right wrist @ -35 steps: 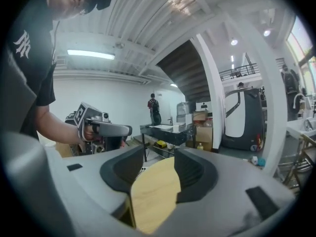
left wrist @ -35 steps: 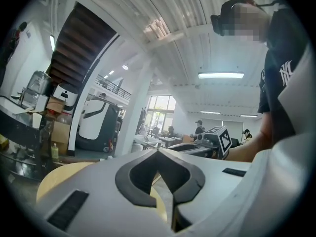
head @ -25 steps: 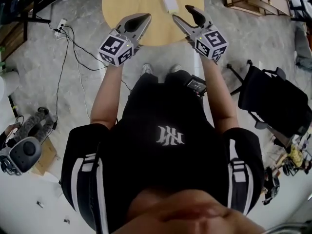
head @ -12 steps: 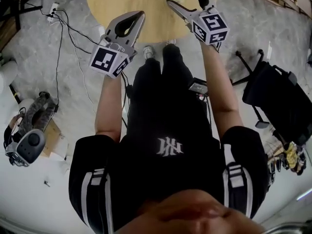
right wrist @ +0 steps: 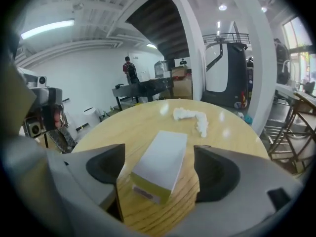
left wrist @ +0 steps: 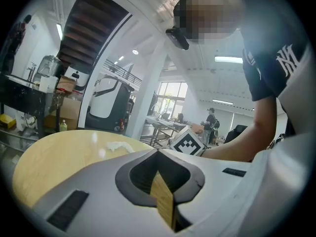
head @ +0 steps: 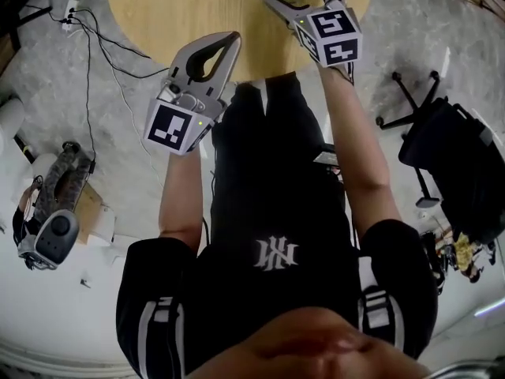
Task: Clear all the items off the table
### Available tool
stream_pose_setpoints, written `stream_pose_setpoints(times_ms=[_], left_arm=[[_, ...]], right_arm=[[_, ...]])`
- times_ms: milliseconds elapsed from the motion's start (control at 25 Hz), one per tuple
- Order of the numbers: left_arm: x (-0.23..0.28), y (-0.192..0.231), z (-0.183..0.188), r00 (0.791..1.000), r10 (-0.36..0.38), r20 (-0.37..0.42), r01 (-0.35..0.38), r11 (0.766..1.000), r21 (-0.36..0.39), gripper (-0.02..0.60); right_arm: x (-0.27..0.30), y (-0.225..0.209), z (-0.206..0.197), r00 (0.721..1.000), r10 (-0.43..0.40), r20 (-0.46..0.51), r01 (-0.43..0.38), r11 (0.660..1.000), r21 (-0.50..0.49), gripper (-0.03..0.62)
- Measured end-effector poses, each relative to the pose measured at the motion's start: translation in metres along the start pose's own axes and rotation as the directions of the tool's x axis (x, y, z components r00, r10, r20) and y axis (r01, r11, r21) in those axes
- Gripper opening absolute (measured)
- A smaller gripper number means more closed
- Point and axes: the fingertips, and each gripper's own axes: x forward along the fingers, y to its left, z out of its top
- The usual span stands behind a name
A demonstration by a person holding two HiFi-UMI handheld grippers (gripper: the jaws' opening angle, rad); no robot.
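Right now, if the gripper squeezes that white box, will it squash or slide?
It looks like thin cardboard, so the white box is probably light and could dent under a hard squeeze. Its flat sides should grip well and it won't roll. The right gripper has just been opening; its jaws stand either side of the box, not touching.

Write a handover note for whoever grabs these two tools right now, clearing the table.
Left tool: shut, empty, by the round table's near edge.
Right tool: open, jaws have just been opening, either side of the white box, not touching it.
Crumpled tissue lies beyond the box; both sit on the table.
Done: nothing cleared yet.
To do: box, then tissue.
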Motion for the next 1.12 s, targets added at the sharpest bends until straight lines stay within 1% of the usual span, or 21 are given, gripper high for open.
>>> stream_pose_setpoints(times_ms=[120,280,440,520,560,720,920,1040,1120], left_arm=[[0.005,0.006,-0.005,1.000,-0.011,-0.008,0.011,1.000,-0.004,0.012],[0.007,0.018,-0.010,1.000,-0.009,-0.001,0.009,1.000,-0.020,0.012],[0.011,0.019,-0.007,1.000,-0.011,0.003,0.012,1.000,-0.007,0.012],[0.012,0.020,-0.006,1.000,-0.016,0.001,0.016,1.000,-0.005,0.012],[0.011,0.021,-0.006,1.000,-0.018,0.000,0.018,1.000,-0.007,0.012],[0.006,0.024,-0.005,1.000,-0.015,0.005,0.015,1.000,-0.015,0.012],[-0.005,0.024,0.006,1.000,-0.012,0.022,0.012,1.000,-0.021,0.012],[-0.016,0.021,0.027,0.997,-0.012,0.077,0.015,0.999,-0.038,0.012],[-0.022,0.016,0.040,0.995,-0.022,0.100,0.025,0.999,-0.028,0.012]], right_arm=[[0.011,0.000,-0.003,0.999,-0.013,-0.037,0.012,1.000,-0.020,0.442],[0.023,-0.002,-0.013,0.993,-0.039,-0.112,0.038,0.999,-0.009,0.442],[0.021,-0.004,-0.018,0.989,-0.030,-0.142,0.030,1.000,0.001,0.440],[0.021,-0.003,-0.016,0.990,-0.029,-0.141,0.029,1.000,-0.005,0.377],[0.021,-0.003,-0.016,0.989,-0.032,-0.143,0.031,0.999,-0.012,0.359],[0.022,-0.003,-0.013,0.987,-0.040,-0.156,0.034,0.999,-0.036,0.350],[0.008,-0.002,0.009,0.991,-0.060,-0.119,0.054,0.997,-0.051,0.344],[-0.009,0.007,0.031,0.995,-0.072,-0.070,0.068,0.996,-0.056,0.342],[-0.023,0.015,0.046,0.996,-0.080,-0.032,0.078,0.995,-0.060,0.341]])
